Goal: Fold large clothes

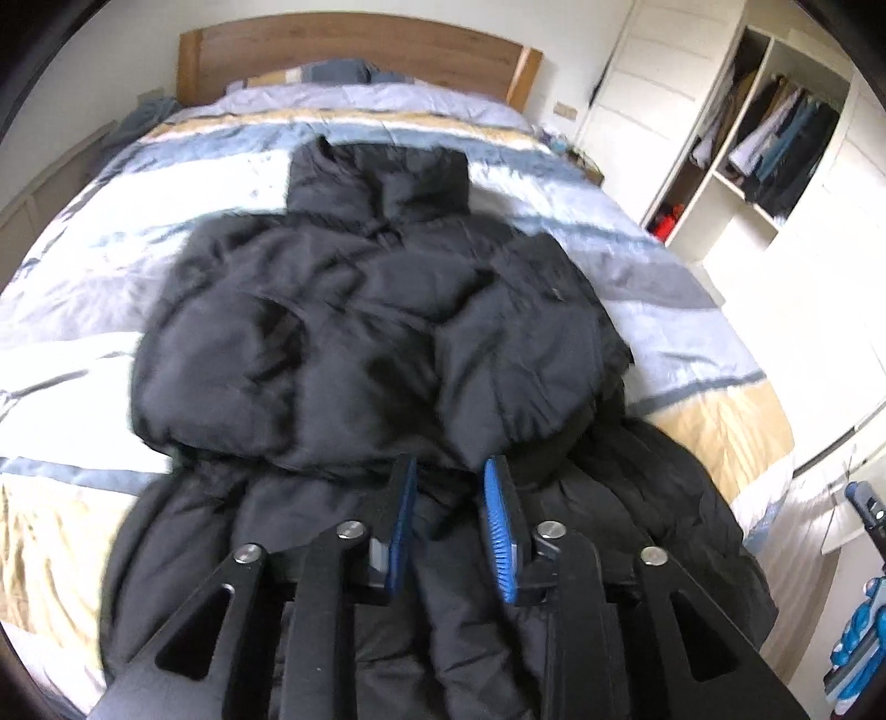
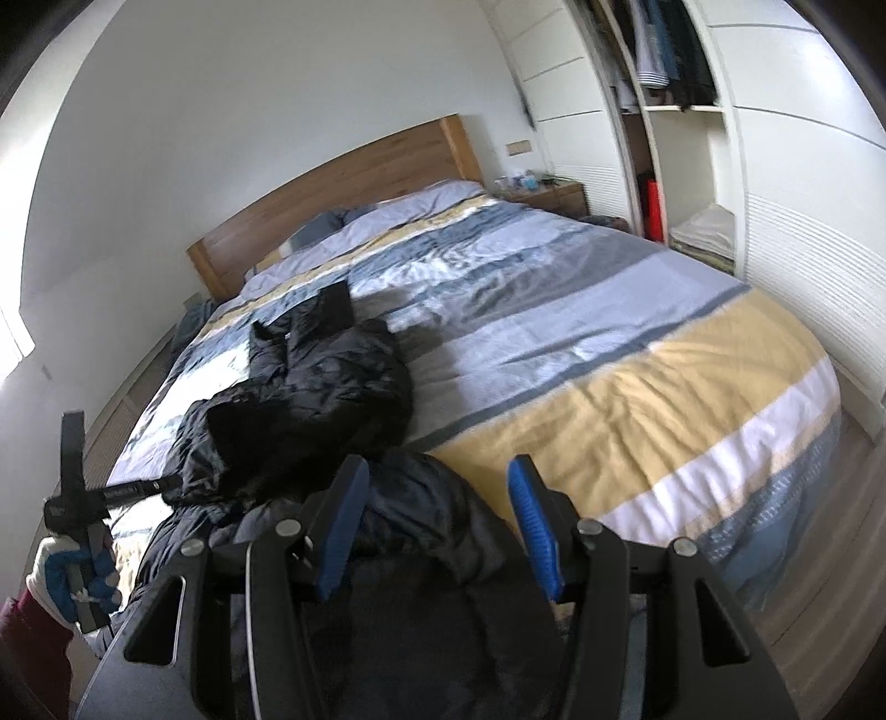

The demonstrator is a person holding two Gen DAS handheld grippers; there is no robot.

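Note:
A black puffer jacket (image 1: 365, 310) lies on the striped bed cover (image 1: 653, 288), collar toward the headboard. Both sleeves are folded across its body. My left gripper (image 1: 451, 482) hovers over the jacket's lower part near the hem, open, with its blue pads (image 1: 498, 526) apart and pressing on nothing. In the right wrist view the jacket (image 2: 310, 399) lies to the left. My right gripper (image 2: 440, 471) stands open above the jacket's near right corner, with loose fabric below the jaws but not pinched. A gloved hand (image 2: 72, 576) holds the left gripper at the left edge.
A wooden headboard (image 1: 360, 50) and pillows (image 1: 338, 72) are at the far end. An open white wardrobe (image 1: 775, 133) with hanging clothes stands to the right. A nightstand (image 2: 554, 196) sits beside the bed. Bare striped cover (image 2: 637, 376) spreads right of the jacket.

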